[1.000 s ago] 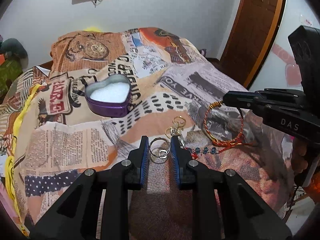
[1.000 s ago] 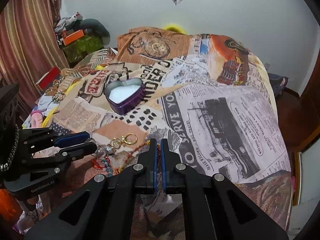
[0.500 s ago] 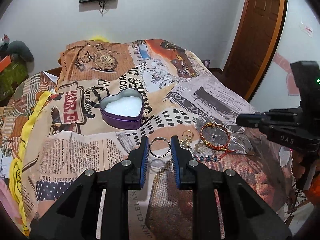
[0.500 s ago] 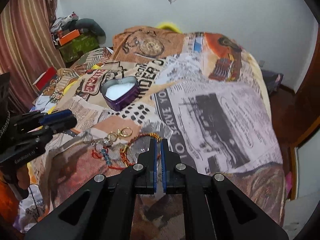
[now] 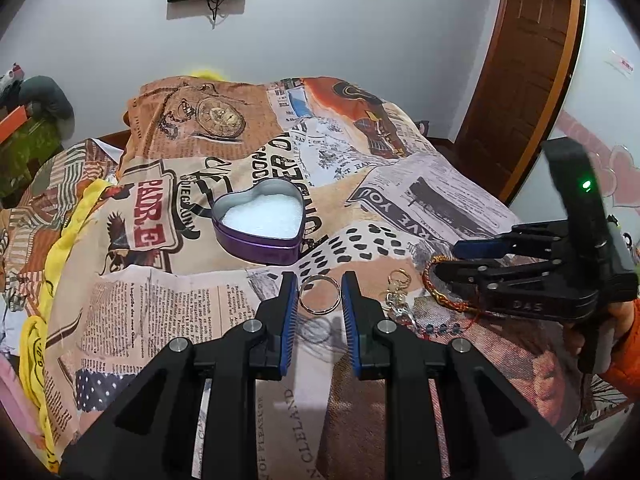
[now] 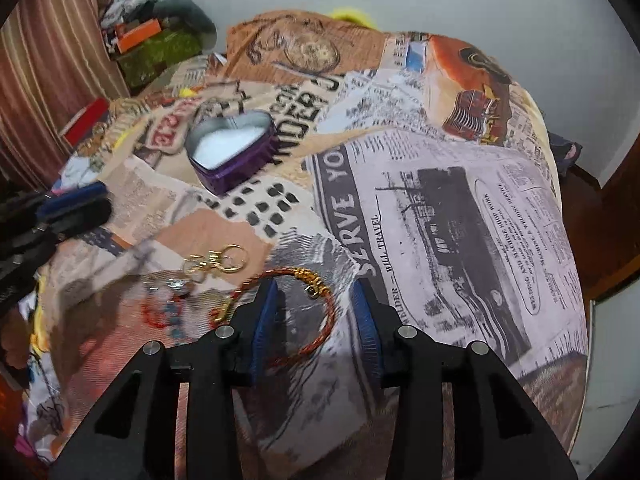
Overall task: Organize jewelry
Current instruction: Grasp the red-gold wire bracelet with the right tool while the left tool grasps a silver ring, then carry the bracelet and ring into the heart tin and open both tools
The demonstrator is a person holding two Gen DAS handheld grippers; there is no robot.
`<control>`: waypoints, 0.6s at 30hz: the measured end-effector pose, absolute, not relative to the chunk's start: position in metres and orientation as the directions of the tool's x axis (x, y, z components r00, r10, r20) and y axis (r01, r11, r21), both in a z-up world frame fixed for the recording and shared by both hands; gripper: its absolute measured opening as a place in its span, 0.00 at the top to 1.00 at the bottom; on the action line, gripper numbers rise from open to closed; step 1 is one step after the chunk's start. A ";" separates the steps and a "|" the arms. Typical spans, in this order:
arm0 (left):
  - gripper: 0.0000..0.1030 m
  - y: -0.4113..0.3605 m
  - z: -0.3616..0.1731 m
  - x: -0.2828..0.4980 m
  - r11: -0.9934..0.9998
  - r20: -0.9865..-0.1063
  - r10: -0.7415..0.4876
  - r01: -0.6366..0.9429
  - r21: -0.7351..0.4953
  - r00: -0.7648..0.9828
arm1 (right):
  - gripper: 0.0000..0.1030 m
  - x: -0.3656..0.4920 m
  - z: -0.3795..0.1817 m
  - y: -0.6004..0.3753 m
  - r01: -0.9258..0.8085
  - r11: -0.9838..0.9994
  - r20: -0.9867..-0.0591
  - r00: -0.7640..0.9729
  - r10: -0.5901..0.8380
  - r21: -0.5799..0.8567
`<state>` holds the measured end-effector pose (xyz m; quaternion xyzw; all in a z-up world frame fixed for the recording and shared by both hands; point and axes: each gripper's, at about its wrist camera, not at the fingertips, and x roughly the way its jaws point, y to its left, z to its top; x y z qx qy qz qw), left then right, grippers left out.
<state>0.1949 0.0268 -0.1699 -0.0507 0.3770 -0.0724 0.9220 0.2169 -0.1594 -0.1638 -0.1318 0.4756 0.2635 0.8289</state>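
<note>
the silver ring [image 5: 319, 294] sits between the blue pads of the left gripper [image 5: 319, 300], whose jaws stand slightly parted with the ring spanning the gap; whether the pads actually press it cannot be told. it hangs above the newspaper-print bedspread [image 5: 160, 320] and throws a shadow below. just right of it lie a gold clasp keychain [image 5: 396, 288] and a string of blue and red beads [image 5: 436, 328]. further right the red-and-gold braided bracelet [image 5: 434, 286] lies on the cloth, partly covered by the right gripper's fingers. beyond the ring, well apart, the purple heart-shaped tin [image 5: 260, 224] stands open with white padding inside, nothing between it and the ring

the right wrist view shows what the left cannot — the braided bracelet [image 6: 296, 300] curls as a loop on the bedspread [image 6: 460, 220] under the right gripper [image 6: 316, 312], whose jaws are spread wide and grip nothing. one blue pad overlaps the loop's left side. the clasp keychain [image 6: 218, 260] and beads [image 6: 168, 312] lie to its left, somewhat blurred, and the tin [image 6: 234, 156] sits further back

the left view alone shows the right gripper [image 5: 452, 260] reaching in sideways from the right, low over the bracelet, held by a hand [image 5: 624, 320] in an orange sleeve. the left gripper [image 6: 80, 208] enters the right view from the left edge — dark and blurred
</note>
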 end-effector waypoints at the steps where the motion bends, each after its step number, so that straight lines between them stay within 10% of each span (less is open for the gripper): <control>1: 0.80 0.027 -0.171 0.196 0.984 -0.688 -0.171 0.094 -0.149 0.705 | 0.71 0.219 -0.167 -0.158 -0.567 0.823 -0.862 0.408 0.300 0.018; 4: 0.80 0.029 -0.172 0.198 0.984 -0.690 -0.171 0.092 -0.150 0.704 | 0.91 0.221 -0.168 -0.159 -0.574 0.819 -0.862 0.413 0.292 0.003; 18: 0.80 0.037 -0.156 0.198 0.988 -0.660 -0.149 0.084 -0.130 0.736 | 0.91 0.217 -0.127 -0.164 -0.538 0.843 -0.804 0.502 0.318 -0.003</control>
